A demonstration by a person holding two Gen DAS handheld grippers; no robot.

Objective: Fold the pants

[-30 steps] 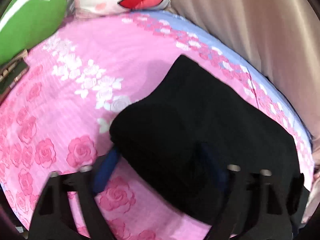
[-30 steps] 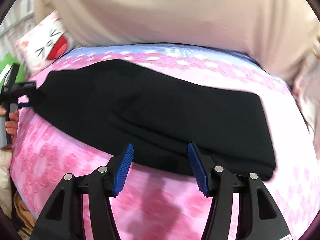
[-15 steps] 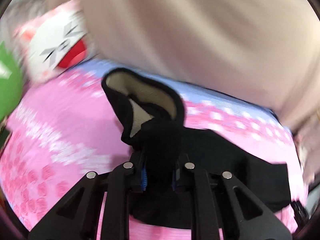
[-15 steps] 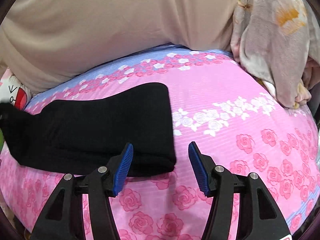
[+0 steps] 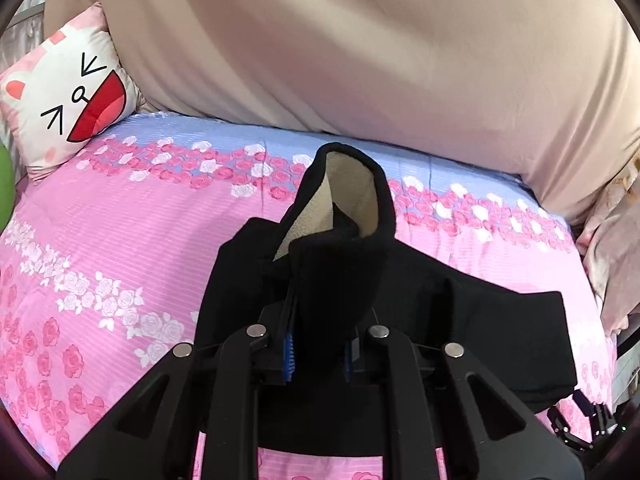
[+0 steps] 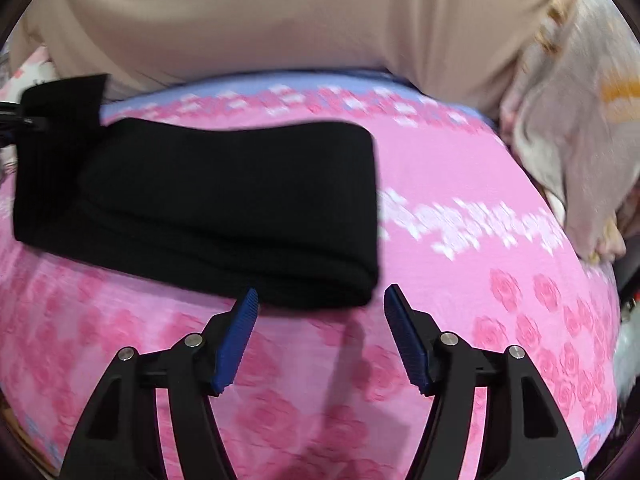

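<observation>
The black pants [image 6: 224, 204] lie folded lengthwise on the pink rose bedsheet [image 6: 460, 320]. My left gripper [image 5: 316, 354] is shut on one end of the pants [image 5: 340, 280] and lifts it, so the cream fleece lining [image 5: 352, 192] shows. In the right wrist view that lifted end [image 6: 60, 120] hangs at the far left. My right gripper [image 6: 320, 308] is open and empty, just above the sheet at the near right corner of the pants, not touching them.
A beige blanket [image 5: 380, 48] is piled along the far side of the bed. A cartoon-face pillow [image 5: 68, 96] sits far left. A grey-pink crumpled cloth [image 6: 568, 120] lies at the right edge of the bed.
My left gripper closed on the pants end and raised it, swinging to look along the bed. My right gripper moved toward the other end's near corner, still open.
</observation>
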